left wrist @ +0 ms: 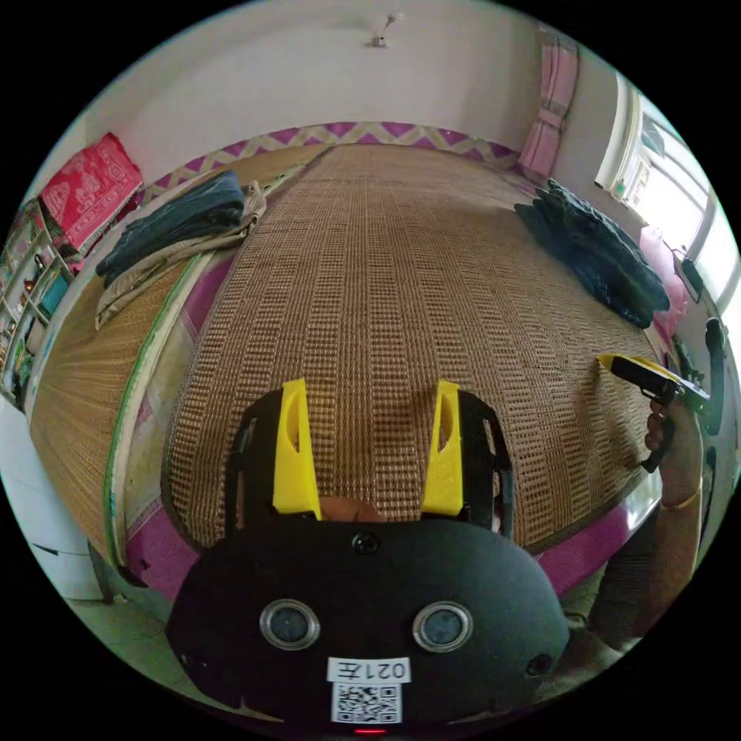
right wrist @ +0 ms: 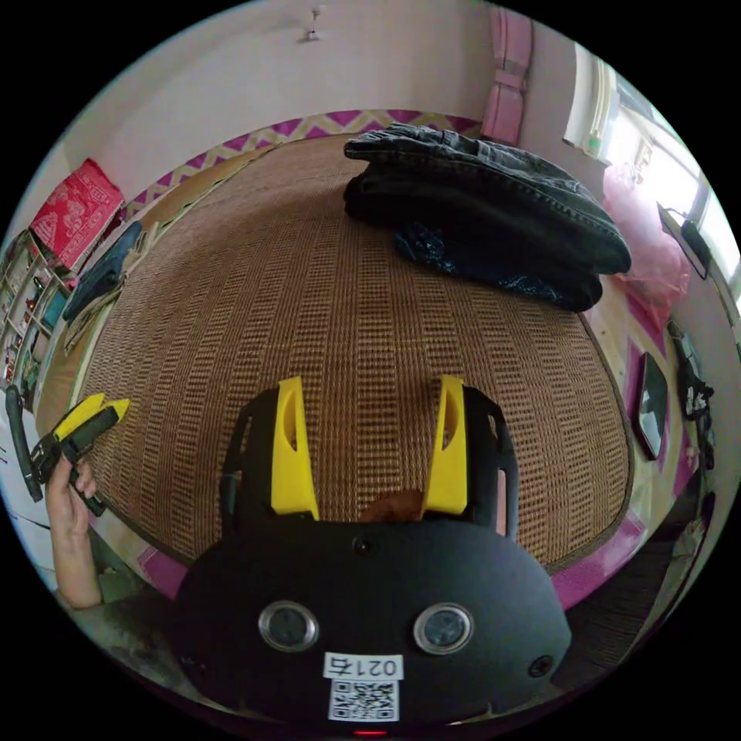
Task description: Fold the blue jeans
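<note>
A pile of dark blue jeans (right wrist: 494,208) lies on the woven mat (right wrist: 347,324) at the far right of the bed; in the left gripper view the jeans (left wrist: 594,255) sit to the right. My left gripper (left wrist: 369,394) hovers open over bare mat near the front edge, nothing between its yellow jaws. My right gripper (right wrist: 370,390) is open too, above bare mat, with the jeans well beyond it. The right gripper (left wrist: 644,372) appears at the right edge, held by a hand. The left gripper (right wrist: 85,421) appears at the left edge, also hand-held.
Folded dark and beige clothes (left wrist: 174,231) are stacked at the bed's far left. A red cloth (left wrist: 89,185) and shelves (left wrist: 27,293) stand at the left wall. A window (left wrist: 679,208) and a pink bag (right wrist: 652,247) are on the right.
</note>
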Demonstrator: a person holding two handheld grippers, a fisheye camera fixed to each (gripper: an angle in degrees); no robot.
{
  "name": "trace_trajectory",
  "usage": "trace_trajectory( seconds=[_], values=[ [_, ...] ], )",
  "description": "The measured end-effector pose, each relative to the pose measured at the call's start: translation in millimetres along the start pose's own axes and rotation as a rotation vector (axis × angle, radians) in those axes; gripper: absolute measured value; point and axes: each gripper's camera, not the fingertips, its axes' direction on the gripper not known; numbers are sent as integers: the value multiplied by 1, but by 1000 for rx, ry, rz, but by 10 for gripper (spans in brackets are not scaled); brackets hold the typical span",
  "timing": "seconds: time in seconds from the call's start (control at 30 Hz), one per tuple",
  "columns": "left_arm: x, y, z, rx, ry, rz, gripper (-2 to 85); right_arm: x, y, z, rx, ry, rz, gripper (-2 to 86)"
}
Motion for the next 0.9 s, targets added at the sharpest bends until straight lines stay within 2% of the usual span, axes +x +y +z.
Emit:
trace_trajectory(
  seconds=[0.9],
  values=[
    [30,45,-22,-2,-13,-5,219,-1,28,12,-2,15,1,232]
  ],
)
